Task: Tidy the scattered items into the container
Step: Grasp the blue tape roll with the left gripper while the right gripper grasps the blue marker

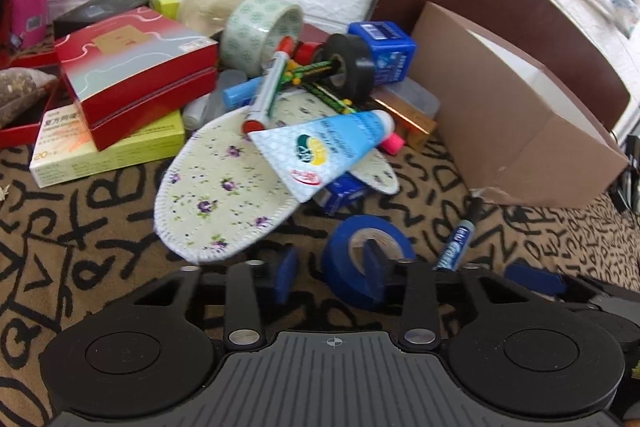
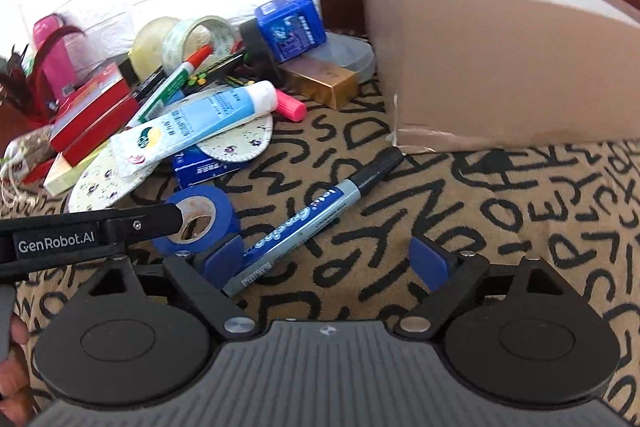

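Observation:
A blue tape roll (image 1: 366,259) lies on the patterned cloth. My left gripper (image 1: 330,273) is open, its right finger inside the roll's hole and its left finger outside the roll's left wall. In the right wrist view the roll (image 2: 200,217) shows with the left gripper's finger in it. My right gripper (image 2: 328,261) is open and low over the cloth, with the end of a blue marker (image 2: 308,219) between its fingers. The brown cardboard box (image 2: 500,67) stands open behind; it also shows in the left wrist view (image 1: 512,115).
A pile lies to the left: a floral insole (image 1: 224,195), a blue-white tube (image 1: 324,151), clear tape (image 1: 256,31), black tape (image 1: 348,65), red boxes (image 1: 136,75), a blue cube (image 1: 384,51), a gold box (image 2: 324,83). A white brick wall is behind.

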Motion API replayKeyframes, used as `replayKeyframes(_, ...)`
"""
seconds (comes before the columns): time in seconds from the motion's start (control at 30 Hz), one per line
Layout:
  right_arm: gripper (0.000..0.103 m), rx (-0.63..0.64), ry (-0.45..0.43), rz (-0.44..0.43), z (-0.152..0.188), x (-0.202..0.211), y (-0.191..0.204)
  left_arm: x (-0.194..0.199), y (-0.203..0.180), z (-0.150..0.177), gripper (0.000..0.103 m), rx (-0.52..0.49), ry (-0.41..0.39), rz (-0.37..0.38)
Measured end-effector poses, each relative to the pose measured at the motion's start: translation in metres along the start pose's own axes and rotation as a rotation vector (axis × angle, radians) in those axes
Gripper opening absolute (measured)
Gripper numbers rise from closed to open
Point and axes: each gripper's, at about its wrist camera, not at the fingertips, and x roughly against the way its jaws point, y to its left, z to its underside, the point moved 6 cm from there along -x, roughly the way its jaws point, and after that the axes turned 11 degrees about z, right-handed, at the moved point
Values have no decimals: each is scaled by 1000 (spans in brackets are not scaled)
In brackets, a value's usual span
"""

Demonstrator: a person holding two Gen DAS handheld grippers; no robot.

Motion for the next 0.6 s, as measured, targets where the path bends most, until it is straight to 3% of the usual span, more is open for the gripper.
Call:
replayKeyframes(0.03, 90, 15, -7, 6, 0, 2, 0, 1, -2, 1, 37, -13, 0, 2)
replayKeyframes(0.1, 90, 29, -15, 20, 1, 5, 0, 1, -4, 2, 23, -13, 9, 24)
replayKeyframes(0.17, 88, 8, -10, 29, -1, 5, -4, -1, -7, 1, 23, -36, 13, 18)
replayKeyframes(0.23, 85, -27, 8, 15, -4, 2, -6, -8, -5, -1, 28, -37, 26, 9)
replayKeyframes(0.3, 81, -51, 13, 3, -7, -1, -5, -17, -1, -4, 43, -20, 38, 14)
replayKeyframes(0.37, 79, -42, 15, 0, -9, -6, 0, -21, -2, -6, 36, -46, 35, 4)
replayKeyframes(0.43, 76, -27, 23, 7, -8, -11, 3, -20, -3, -5, 35, -62, 38, 2)
replayKeyframes(0.5, 70, 26, 12, 25, -5, -9, 8, -16, -1, -3, 20, -60, 42, 8)
replayKeyframes(0.57, 48, 79, 6, 12, -1, -4, 11, -11, 0, 0, 19, -50, 48, 16)
replayKeyframes(0.6, 42, 99, 7, 5, 1, 0, 11, -8, 1, 2, 17, -49, 53, 20)
